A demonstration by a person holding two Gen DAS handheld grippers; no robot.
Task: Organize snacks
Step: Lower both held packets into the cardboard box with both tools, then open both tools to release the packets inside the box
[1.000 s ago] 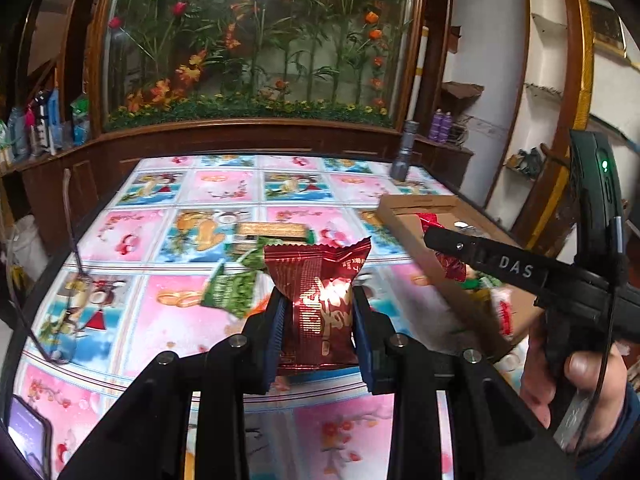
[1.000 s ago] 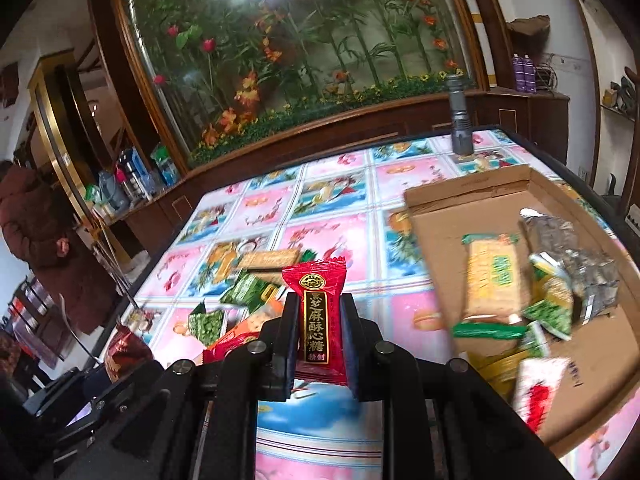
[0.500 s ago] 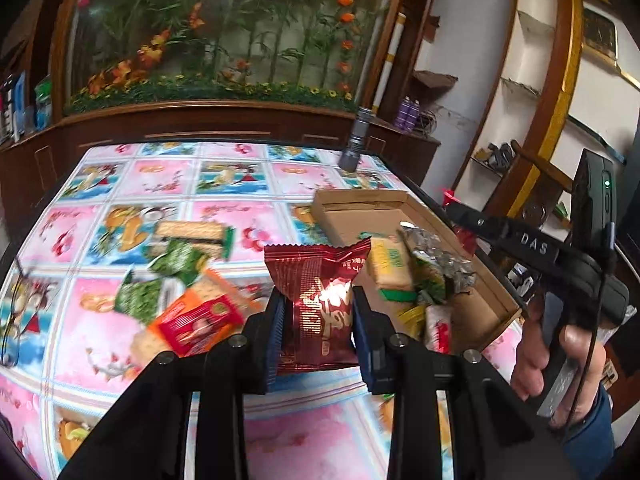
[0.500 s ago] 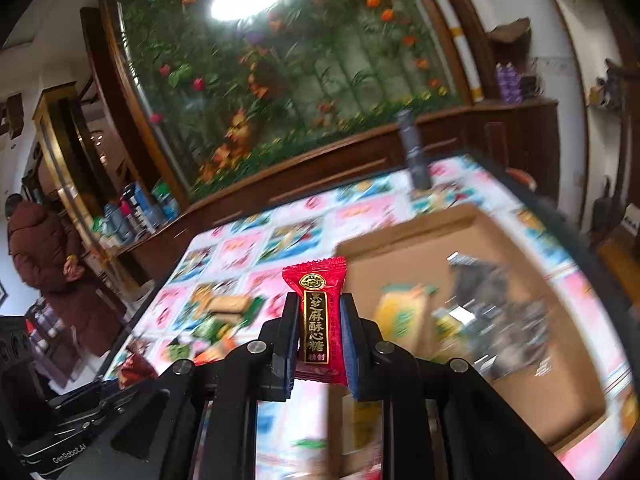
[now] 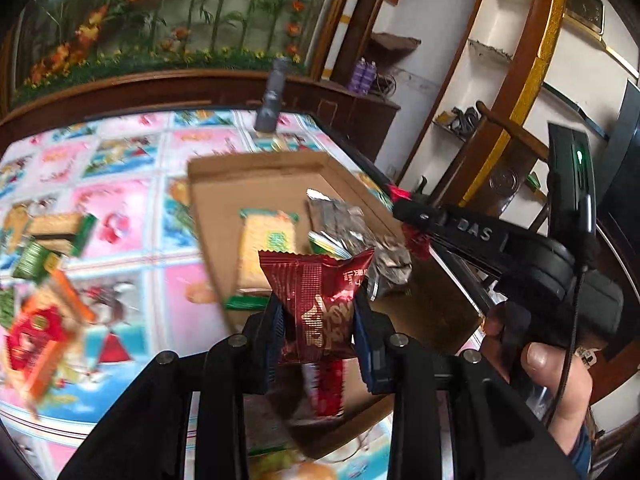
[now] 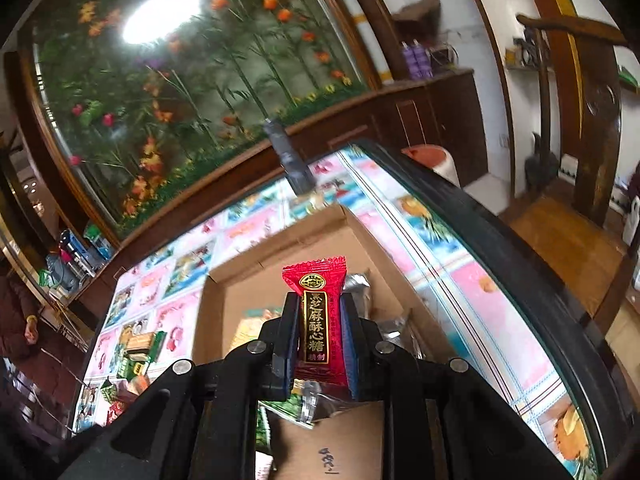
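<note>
My left gripper [image 5: 318, 320] is shut on a dark red snack packet [image 5: 318, 300] and hangs over the near part of a shallow cardboard box [image 5: 256, 176]. Inside the box lie a yellow cracker pack [image 5: 266, 248], silver packets [image 5: 344, 220] and a red wrapper [image 5: 326, 384]. My right gripper [image 6: 318, 340] is shut on a bright red candy packet [image 6: 316, 312] with gold lettering, held above the same cardboard box [image 6: 280, 240]. In the left wrist view the right gripper [image 5: 412, 220] reaches in from the right, held by a hand [image 5: 560, 384].
Loose snacks [image 5: 44, 280] lie on the picture-patterned tablecloth [image 5: 120, 208] left of the box; they also show as snacks [image 6: 136, 360] in the right wrist view. A grey bottle [image 5: 272, 100] stands behind the box. The table edge [image 6: 500, 248] runs close on the right, with a wooden chair [image 6: 568, 240] beyond.
Both grippers have swung right from the loose snack pile to over the cardboard box, each still holding its packet. The right gripper has rolled, tilting its view.
</note>
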